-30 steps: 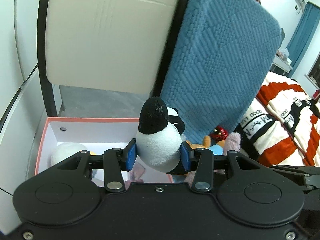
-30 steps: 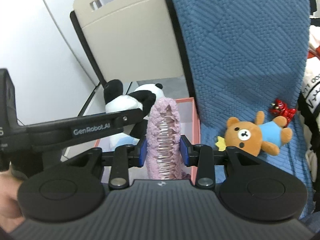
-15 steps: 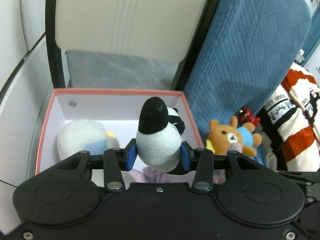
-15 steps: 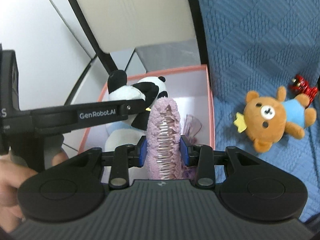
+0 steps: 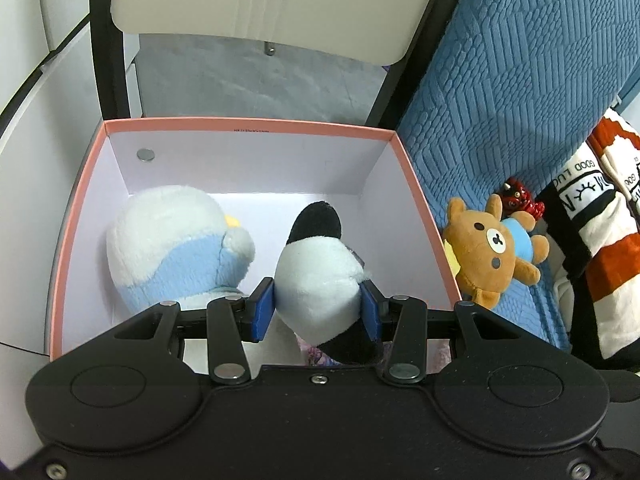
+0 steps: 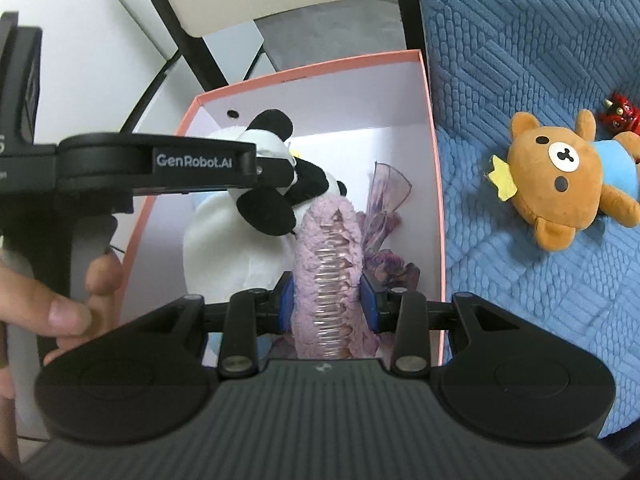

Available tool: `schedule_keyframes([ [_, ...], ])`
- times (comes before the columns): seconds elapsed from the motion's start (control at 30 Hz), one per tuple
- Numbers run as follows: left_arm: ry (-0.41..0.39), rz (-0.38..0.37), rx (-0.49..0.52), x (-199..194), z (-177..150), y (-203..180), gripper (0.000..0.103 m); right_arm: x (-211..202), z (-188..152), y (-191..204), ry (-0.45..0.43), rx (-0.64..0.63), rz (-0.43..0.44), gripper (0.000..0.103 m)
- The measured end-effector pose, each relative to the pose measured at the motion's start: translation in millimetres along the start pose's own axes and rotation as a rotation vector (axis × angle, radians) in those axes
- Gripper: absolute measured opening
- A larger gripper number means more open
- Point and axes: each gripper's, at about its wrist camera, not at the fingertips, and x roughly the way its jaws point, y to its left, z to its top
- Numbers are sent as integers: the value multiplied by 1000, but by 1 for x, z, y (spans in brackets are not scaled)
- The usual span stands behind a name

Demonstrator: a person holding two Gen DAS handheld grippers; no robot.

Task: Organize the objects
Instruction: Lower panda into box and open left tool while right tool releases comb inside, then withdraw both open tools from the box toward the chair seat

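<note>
My left gripper (image 5: 316, 312) is shut on a black-and-white panda plush (image 5: 316, 264) and holds it inside the pink-rimmed box (image 5: 248, 125). The same panda (image 6: 276, 184) and the left gripper's arm (image 6: 160, 164) show in the right wrist view. My right gripper (image 6: 328, 304) is shut on a fluffy pink hair claw clip (image 6: 332, 256) over the box (image 6: 434, 184). A white-and-blue plush (image 5: 176, 240) lies in the box at the left. A brown bear plush (image 5: 492, 248) lies on the blue cover beside the box and shows in the right wrist view (image 6: 560, 176).
A small red figure (image 5: 520, 196) lies behind the bear. A purple sheer bow (image 6: 384, 208) lies in the box. A chair back (image 5: 272, 4) rises behind the box. A striped blanket (image 5: 592, 216) lies at the right. A hand (image 6: 48, 304) holds the left gripper's handle.
Both grippers have moved down and forward over the box. The panda has gone from above the rim to inside the box. The hair clip has come lower over the box's right side.
</note>
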Motion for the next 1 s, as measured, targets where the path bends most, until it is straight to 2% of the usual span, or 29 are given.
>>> schedule_keyframes([
  [0.23, -4, 9, -24, -11, 2, 4, 46, -11, 6, 5, -16, -7, 7, 41],
  [0.27, -7, 9, -26, -14, 2, 4, 51, -13, 6, 6, -20, -8, 8, 44],
  [0.33, -24, 13, -21, -23, 3, 3, 55, -19, 6, 7, -32, -10, 15, 58],
  [0.37, -34, 19, -17, -29, 3, 2, 56, -24, 6, 8, -40, -9, 21, 60],
  [0.6, -99, 26, -6, -70, -1, -12, 56, -63, 1, 13, -107, -32, 48, 59],
  [1.0, -205, 12, 36, -139, -20, -61, 56, -140, -15, 8, -254, -53, 56, 59],
])
